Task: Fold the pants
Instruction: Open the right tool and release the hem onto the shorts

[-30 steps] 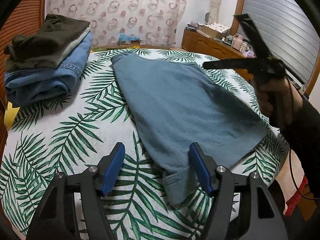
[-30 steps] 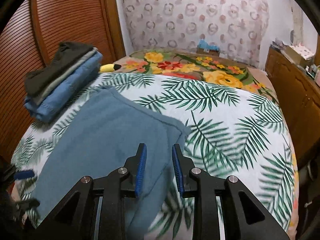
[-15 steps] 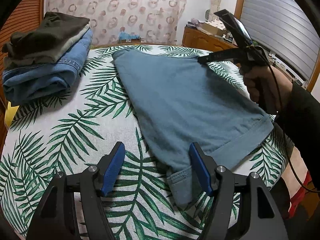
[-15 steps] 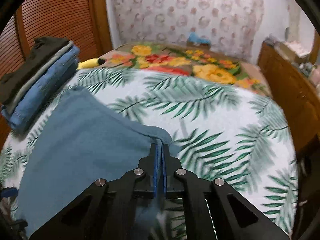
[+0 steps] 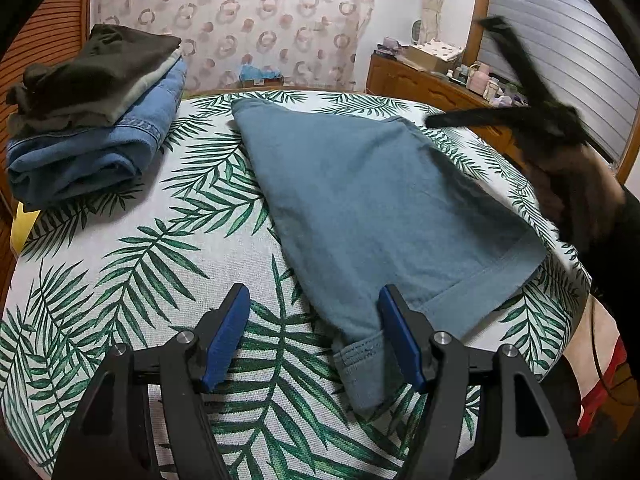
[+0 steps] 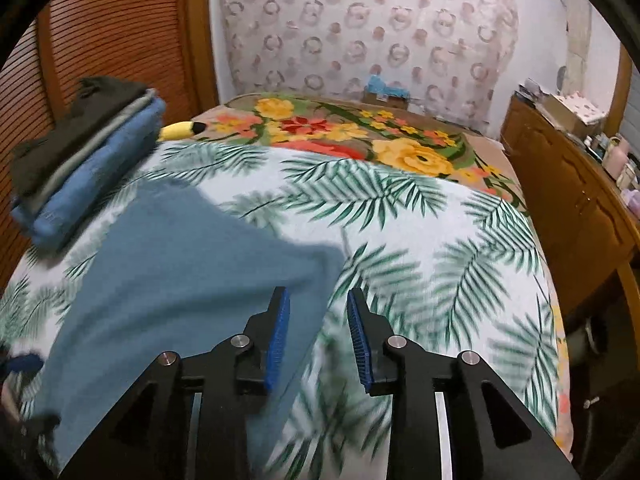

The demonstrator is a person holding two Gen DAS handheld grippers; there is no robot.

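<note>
The grey-blue pants (image 5: 360,200) lie folded flat on the palm-leaf bedspread (image 5: 132,264); they also show in the right wrist view (image 6: 180,280). My left gripper (image 5: 314,336) is open and empty, just above the near waistband corner of the pants. My right gripper (image 6: 316,332) is open and empty, above the pants' far right edge; it appears blurred in the left wrist view (image 5: 436,120), raised over the far right corner.
A stack of folded clothes (image 5: 92,112), dark on top and denim below, sits at the bed's far left (image 6: 84,160). A wooden dresser (image 6: 580,208) with small items stands to the right. A floral blanket (image 6: 360,132) covers the far bed.
My right gripper shut on the pants' far edge half a second ago, has since opened and let go, and has lifted up. My left gripper stayed open in place.
</note>
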